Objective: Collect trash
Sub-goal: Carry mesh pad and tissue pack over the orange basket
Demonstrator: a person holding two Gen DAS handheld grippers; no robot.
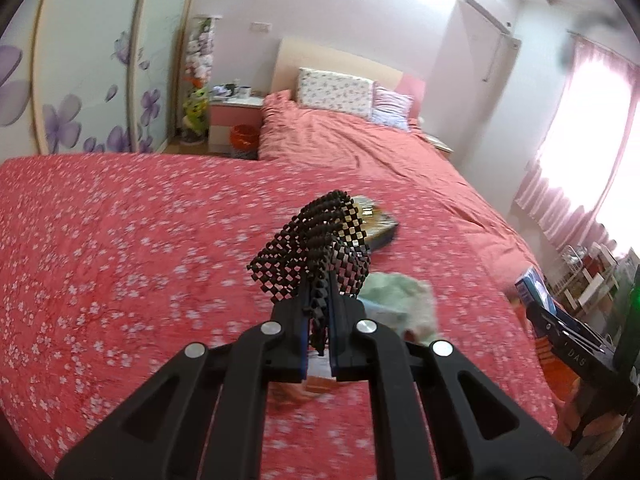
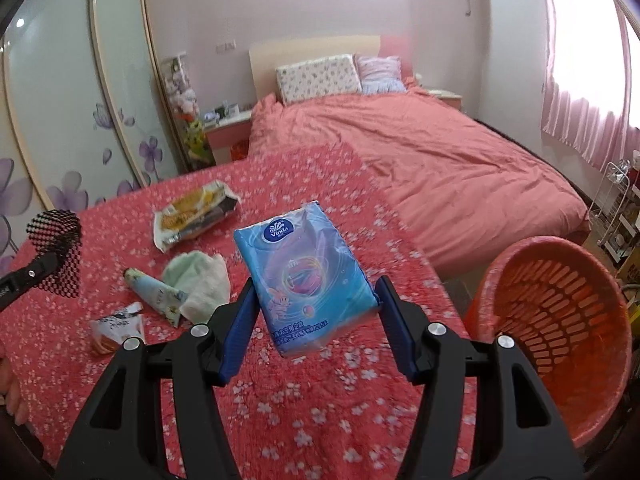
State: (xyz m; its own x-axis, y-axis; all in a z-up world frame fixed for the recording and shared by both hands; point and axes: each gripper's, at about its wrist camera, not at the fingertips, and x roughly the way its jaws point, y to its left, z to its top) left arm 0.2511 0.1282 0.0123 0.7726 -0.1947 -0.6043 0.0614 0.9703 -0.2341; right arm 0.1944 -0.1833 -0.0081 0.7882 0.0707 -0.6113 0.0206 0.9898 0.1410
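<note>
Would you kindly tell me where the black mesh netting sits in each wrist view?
Left wrist: the black mesh netting is at centre, pinched in the left gripper.
Right wrist: far left edge, above the bed.
Shared landmark: the crumpled pale green cloth on the red flowered bedspread.

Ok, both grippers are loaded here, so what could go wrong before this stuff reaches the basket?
The blue tissue pack is pinched only near its lower end by the right gripper, so it could tilt or slip out before reaching the orange basket. The floppy black mesh piece in the left gripper may snag on the basket rim.
</note>
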